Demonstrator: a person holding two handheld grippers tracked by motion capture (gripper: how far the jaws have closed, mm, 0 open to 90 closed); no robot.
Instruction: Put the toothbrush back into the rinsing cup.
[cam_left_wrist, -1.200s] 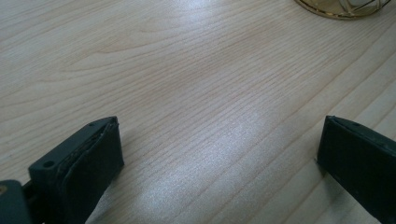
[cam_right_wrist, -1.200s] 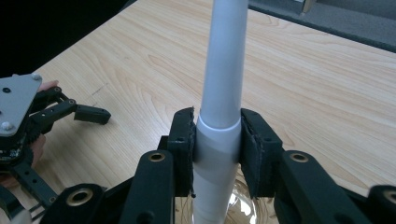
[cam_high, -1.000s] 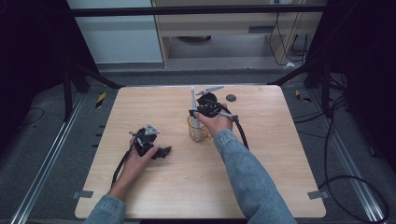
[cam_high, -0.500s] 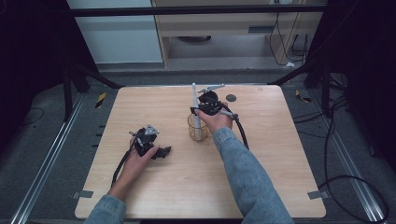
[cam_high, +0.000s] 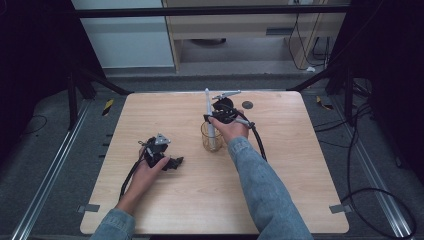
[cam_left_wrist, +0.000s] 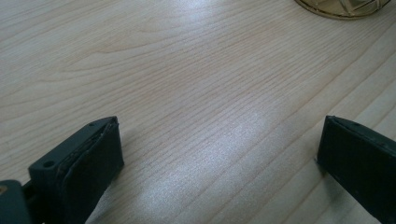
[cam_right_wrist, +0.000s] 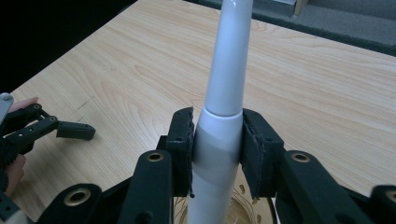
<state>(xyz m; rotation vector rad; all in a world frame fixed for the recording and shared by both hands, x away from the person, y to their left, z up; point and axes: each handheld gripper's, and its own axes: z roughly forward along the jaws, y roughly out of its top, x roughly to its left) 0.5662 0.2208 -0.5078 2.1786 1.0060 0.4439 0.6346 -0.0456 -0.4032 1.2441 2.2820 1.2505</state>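
A long white-and-grey handle (cam_right_wrist: 223, 102), like an electric toothbrush, stands upright with its lower end inside a clear amber cup (cam_high: 211, 137) at the table's middle. My right gripper (cam_right_wrist: 217, 149) is shut on the handle's thick grey part, just above the cup's rim (cam_right_wrist: 243, 205). In the high view the handle (cam_high: 209, 117) rises above my right gripper (cam_high: 214, 119). My left gripper (cam_high: 176, 163) rests low on the wooden table (cam_high: 300, 165) at the left, its jaws wide open over bare wood (cam_left_wrist: 215, 140) with nothing between them. The cup's base (cam_left_wrist: 343, 5) shows far ahead of it.
A small dark round disc (cam_high: 247, 105) lies near the table's far edge, right of the cup. Black cables (cam_high: 257, 140) trail from both grippers across the table. Metal rails (cam_high: 45, 185) and dark floor surround the table.
The right gripper and the handle have shifted slightly over the cup. The left gripper stays where it was.
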